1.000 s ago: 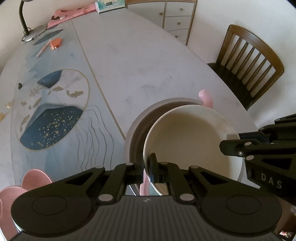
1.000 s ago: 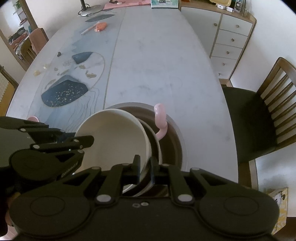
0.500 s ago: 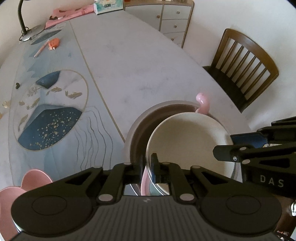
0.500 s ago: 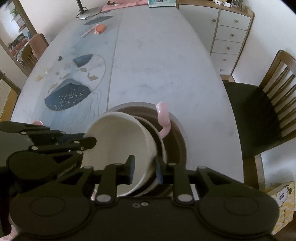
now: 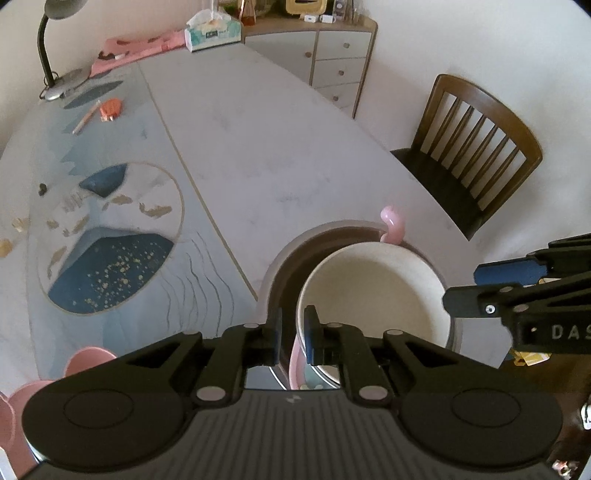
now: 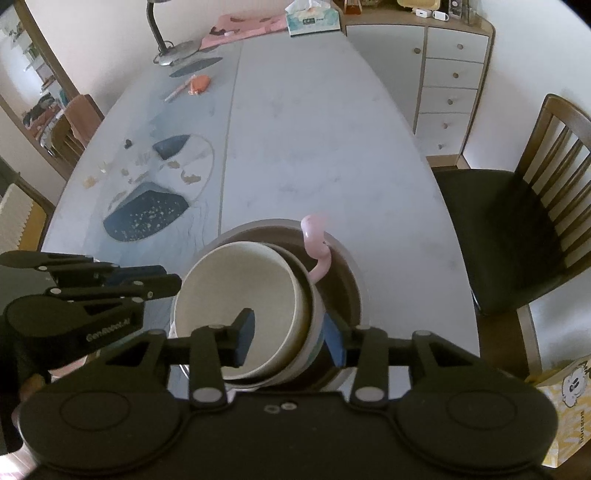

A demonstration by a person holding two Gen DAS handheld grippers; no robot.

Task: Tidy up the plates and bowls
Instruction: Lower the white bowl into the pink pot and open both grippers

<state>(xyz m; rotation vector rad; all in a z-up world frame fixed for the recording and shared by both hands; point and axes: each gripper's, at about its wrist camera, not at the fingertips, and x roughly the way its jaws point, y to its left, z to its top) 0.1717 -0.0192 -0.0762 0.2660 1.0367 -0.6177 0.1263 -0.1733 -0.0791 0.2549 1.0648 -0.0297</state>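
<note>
**Claws at the stacked bowls**

Left claw [image 5: 293, 334] opens slightly, its pads astride the cream bowl [image 5: 373, 291] rim. Right claw [image 6: 290, 336], lettered "DAS", opens wider, loose around both nested rims. Bowls sit in a brown bowl [image 6: 347, 291] on the table [image 6: 314, 140].

Far half of the table [image 6: 306, 122] is bare marble, wide open for a pass. Near edge is crowded: a stack of bowls [image 6: 240, 295] sits in a wide brown dish [image 6: 351, 291], with a pink curled handle [image 6: 316, 247] sticking up at its far side. A chair [image 6: 517, 229] blocks the right side. A lamp [image 5: 51, 48] and tissue box [image 5: 212, 33] stand at the far end.
</note>
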